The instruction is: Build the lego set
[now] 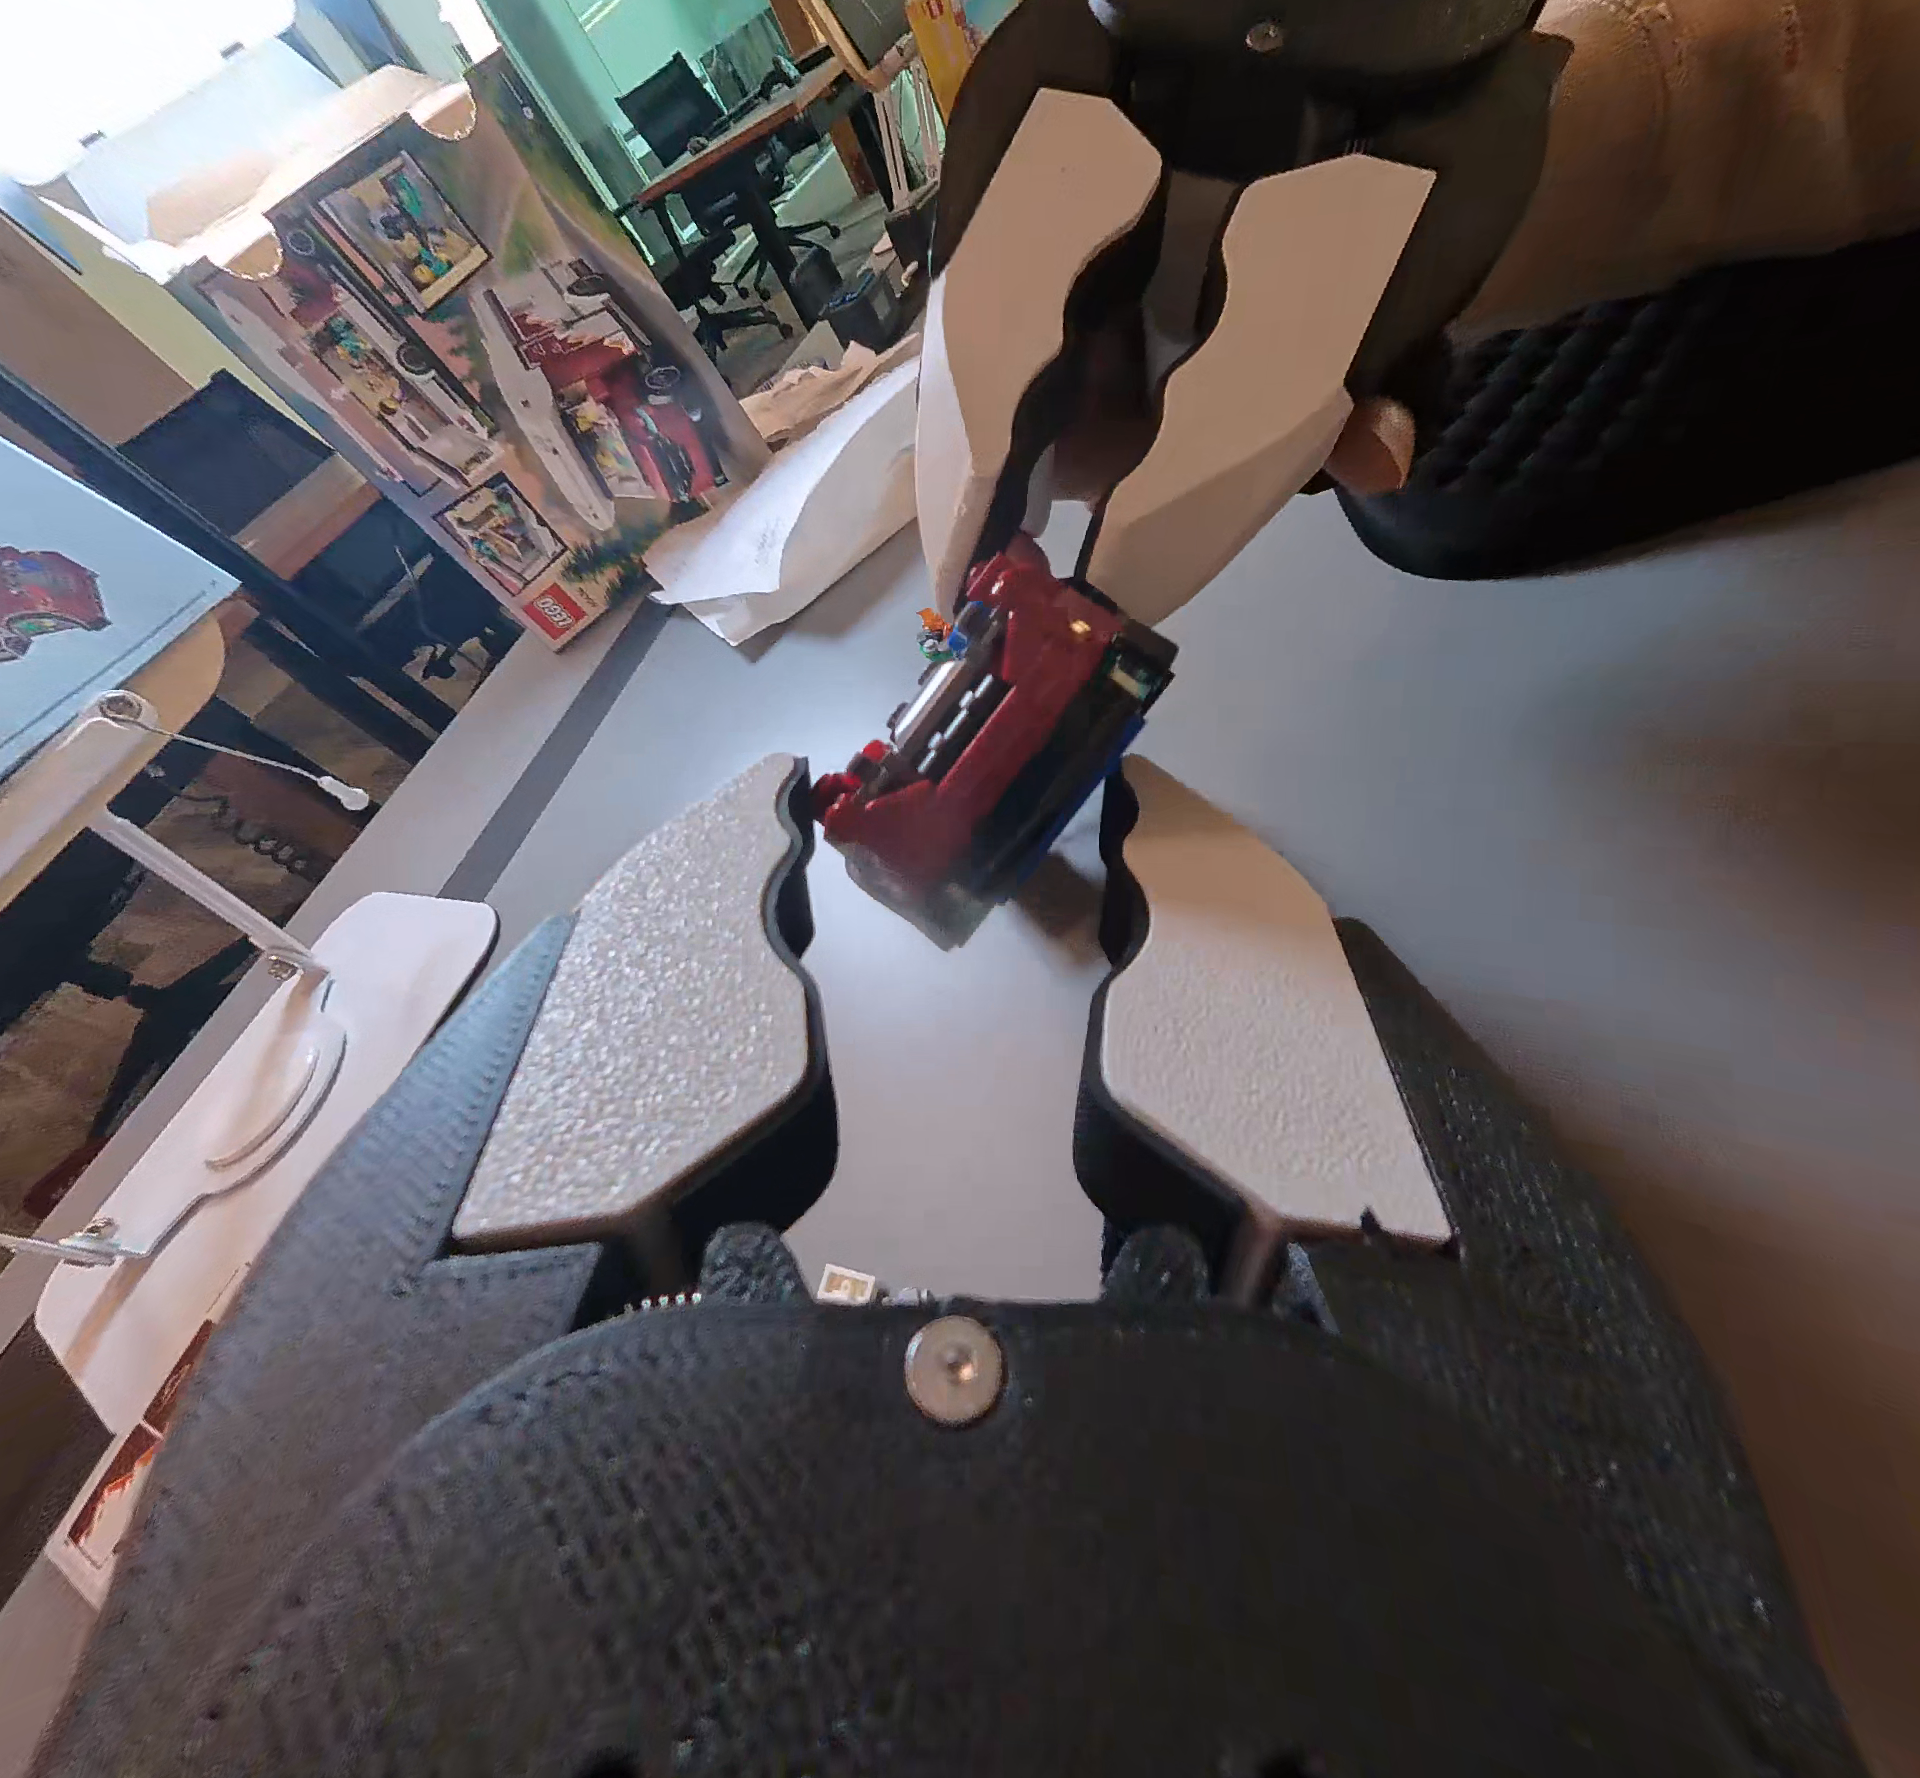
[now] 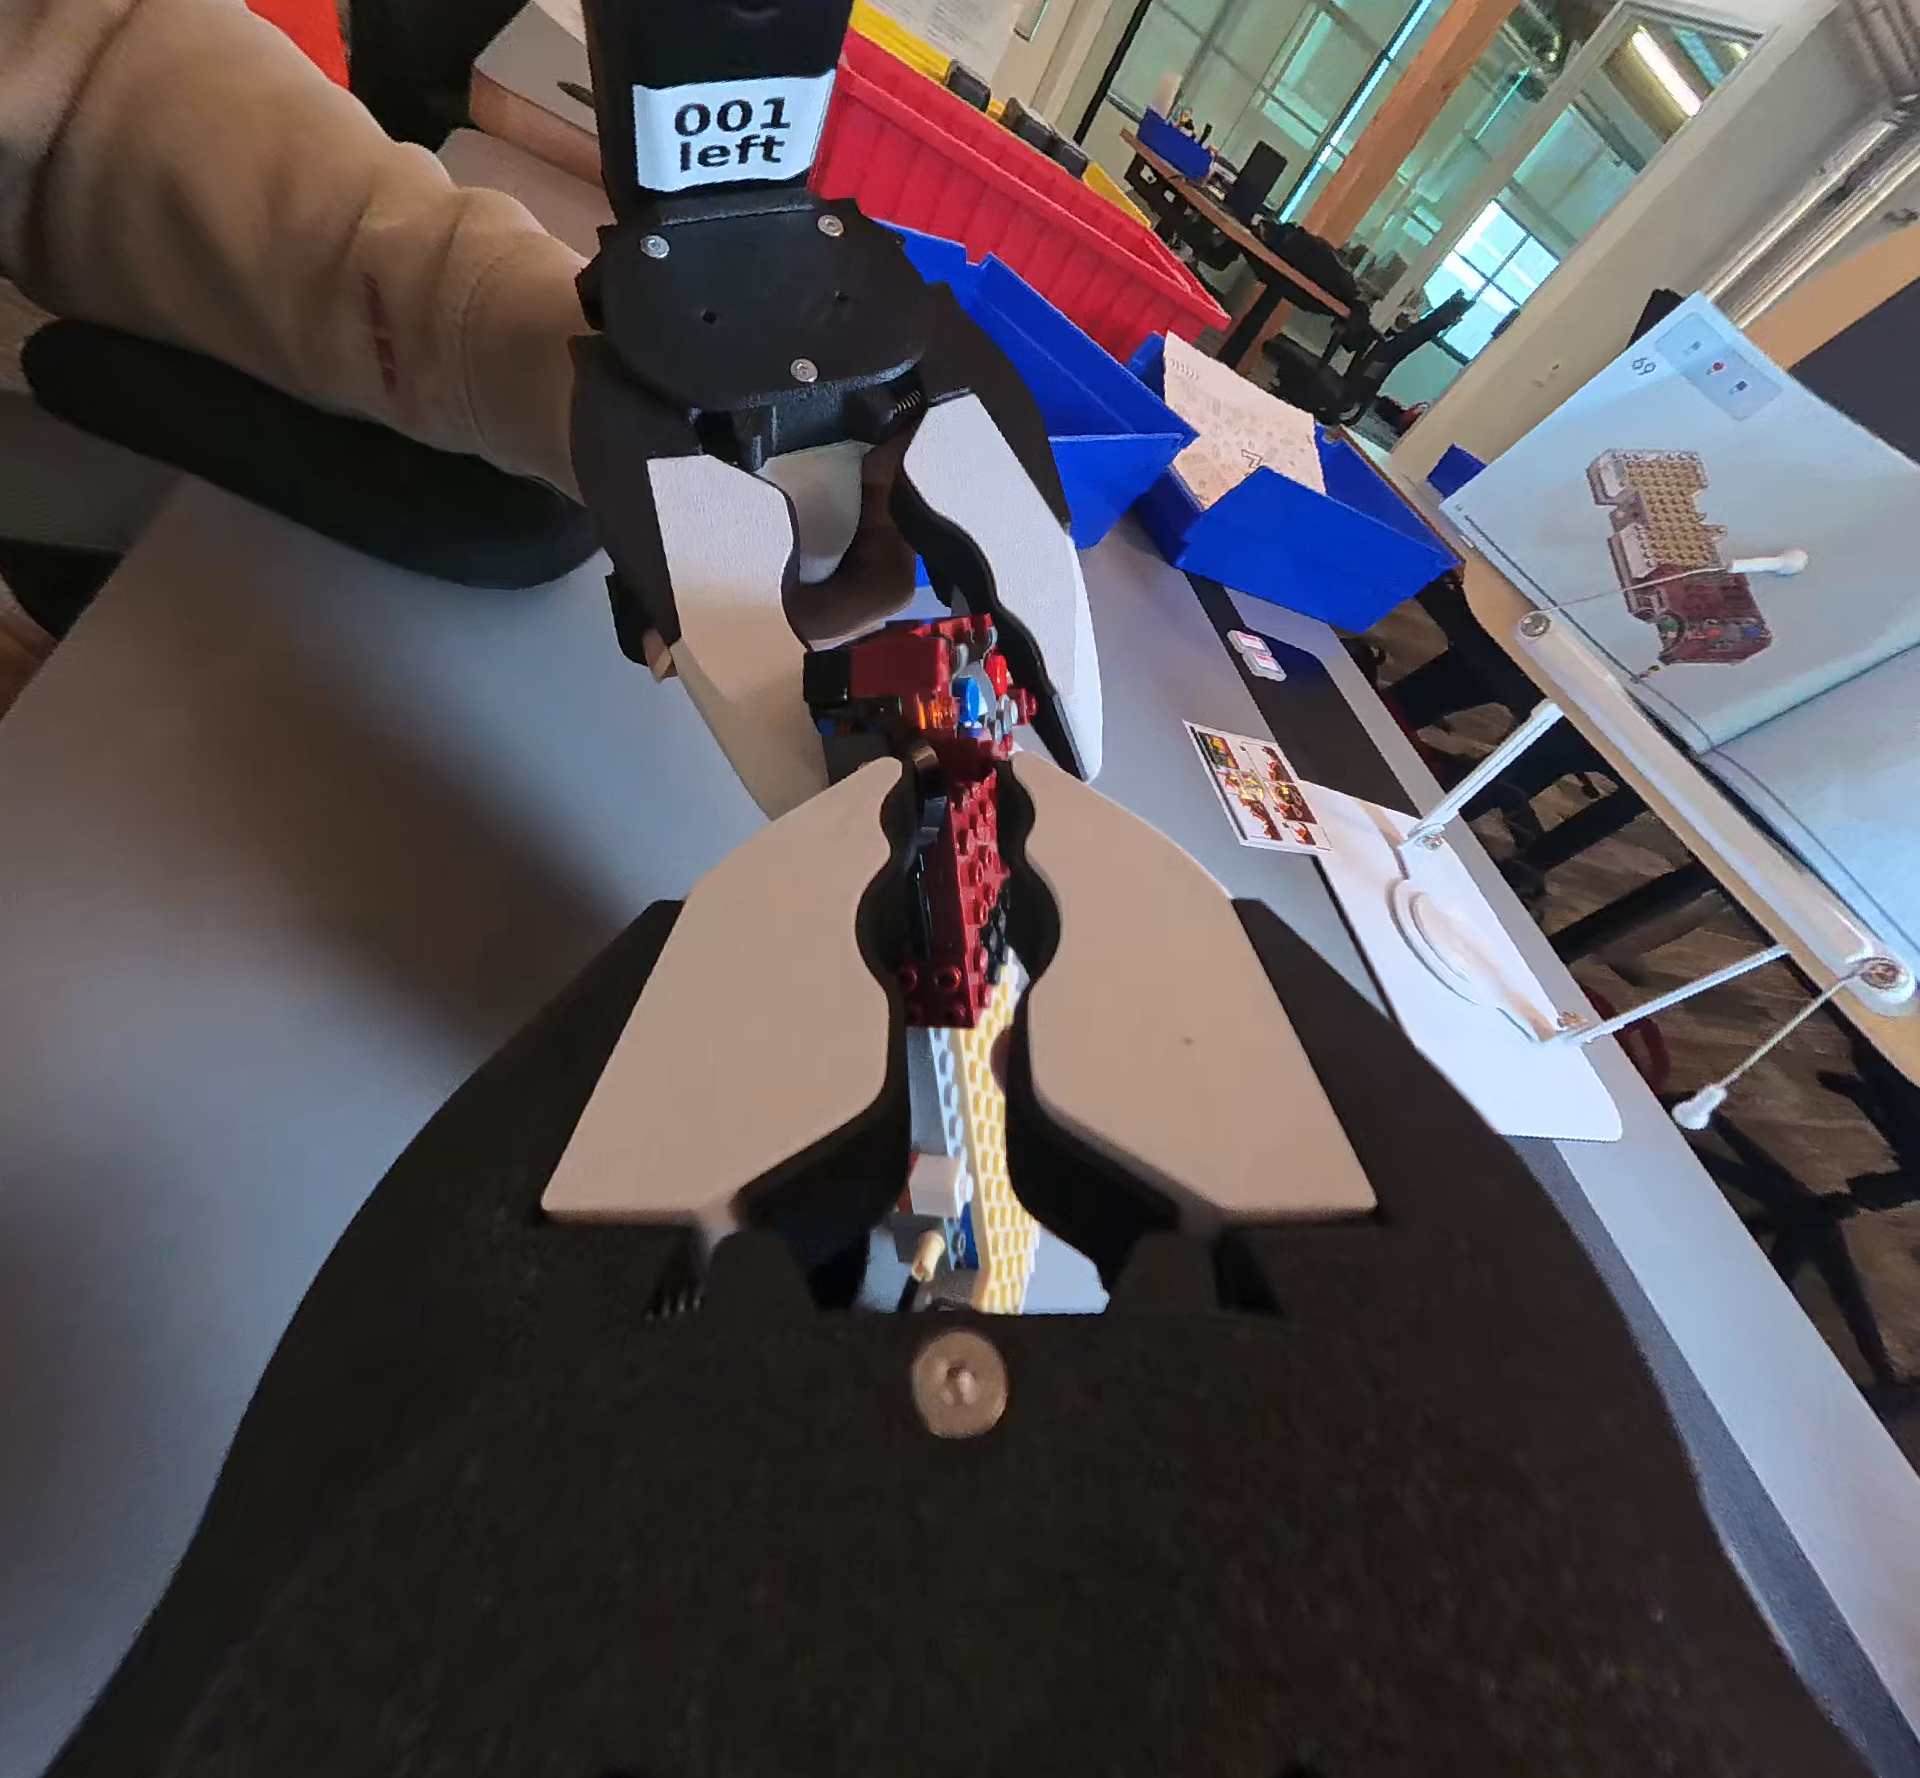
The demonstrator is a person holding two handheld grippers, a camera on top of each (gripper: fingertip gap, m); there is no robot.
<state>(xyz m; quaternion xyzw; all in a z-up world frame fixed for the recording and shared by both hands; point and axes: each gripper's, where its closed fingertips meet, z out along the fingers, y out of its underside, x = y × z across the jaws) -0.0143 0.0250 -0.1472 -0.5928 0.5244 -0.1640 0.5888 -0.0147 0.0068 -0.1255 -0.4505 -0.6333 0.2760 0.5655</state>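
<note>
A brick model of dark red, black and blue parts [image 1: 987, 752] hangs tilted just above the grey table [image 1: 1507, 793]. My right gripper [image 1: 1039, 575] comes down from above and is shut on the model's upper end. In the right wrist view my right gripper [image 2: 956, 788] clamps the dark red studded plate [image 2: 961, 876], with tan and white plates [image 2: 987, 1094] of the same model nearer the camera. My left gripper [image 1: 961, 783] has closed around the model's lower end, and both fingertips [image 1: 784, 793] touch its sides. It also shows in the right wrist view [image 2: 940, 741], around the model's far end.
A toy box [image 1: 499, 398] and white paper [image 1: 810, 502] lie at the table's far side. Blue bins [image 2: 1299, 533] and a red bin [image 2: 987, 170] stand behind. An open booklet on a stand [image 2: 1714, 533], a sticker sheet [image 2: 1257, 788] and two small white bricks [image 2: 1252, 653] are to the right. Both grippers' tips are close together, under 4 cm apart.
</note>
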